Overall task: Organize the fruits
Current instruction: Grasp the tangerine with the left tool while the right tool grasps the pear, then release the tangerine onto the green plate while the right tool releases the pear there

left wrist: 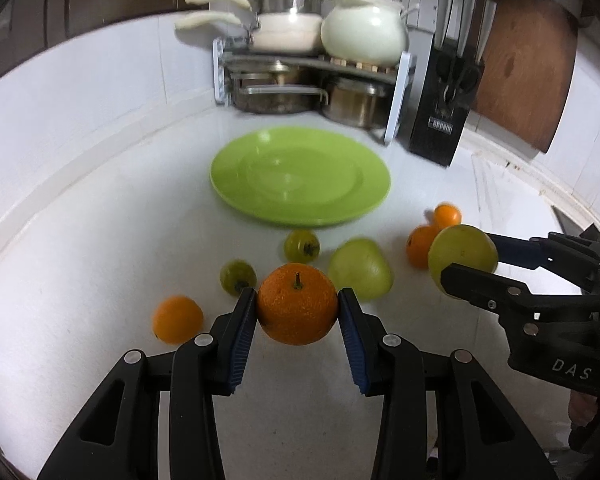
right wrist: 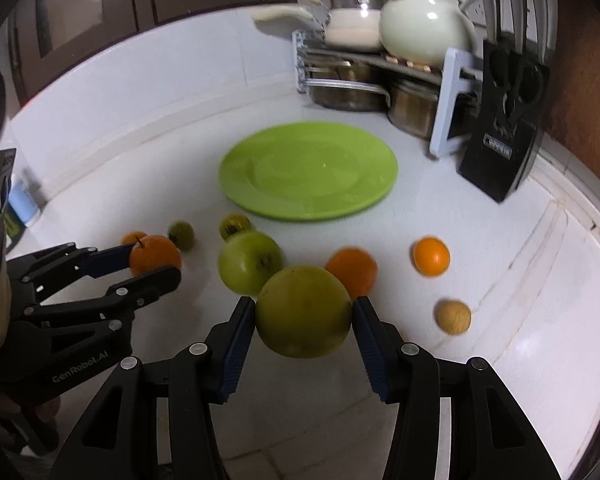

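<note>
A: What does the left hand-held gripper (left wrist: 298, 304) hold?

B: It grasps an orange (left wrist: 297, 308) with a small stem on top. The blue pads press on both sides of it, and the fruit is lifted a little above the white counter (left wrist: 100, 240), on the near side of the green plate (left wrist: 300, 176).

A: And the right hand-held gripper (right wrist: 303, 312)?

B: It is clenched on a big yellow-green apple (right wrist: 303, 311). This apple is also on the near side of the green plate, off the counter.

A: Which fruits lie on the counter?

B: In the left wrist view, one small orange (left wrist: 177, 319) lies near and to the left of the plate. Two small green fruits (left wrist: 237, 276) (left wrist: 301, 245) lie between the held orange and the plate. A green apple (left wrist: 360, 269) lies just beside them, nearer to the plate's right half. Two more oranges (left wrist: 420, 246) (left wrist: 447, 215) lie to the right of the plate's near edge. The right wrist view also shows a pale yellow fruit (right wrist: 452, 317), near and well to the right of the plate.

A: Is there something on the plate?

B: It lies flat on the counter; I see only its green surface.

A: And behind the plate?

B: A rack (left wrist: 312, 68) stands there with pots (left wrist: 288, 32), and to the right of it a black knife block (left wrist: 444, 112) and a brown cutting board (left wrist: 528, 60).
</note>
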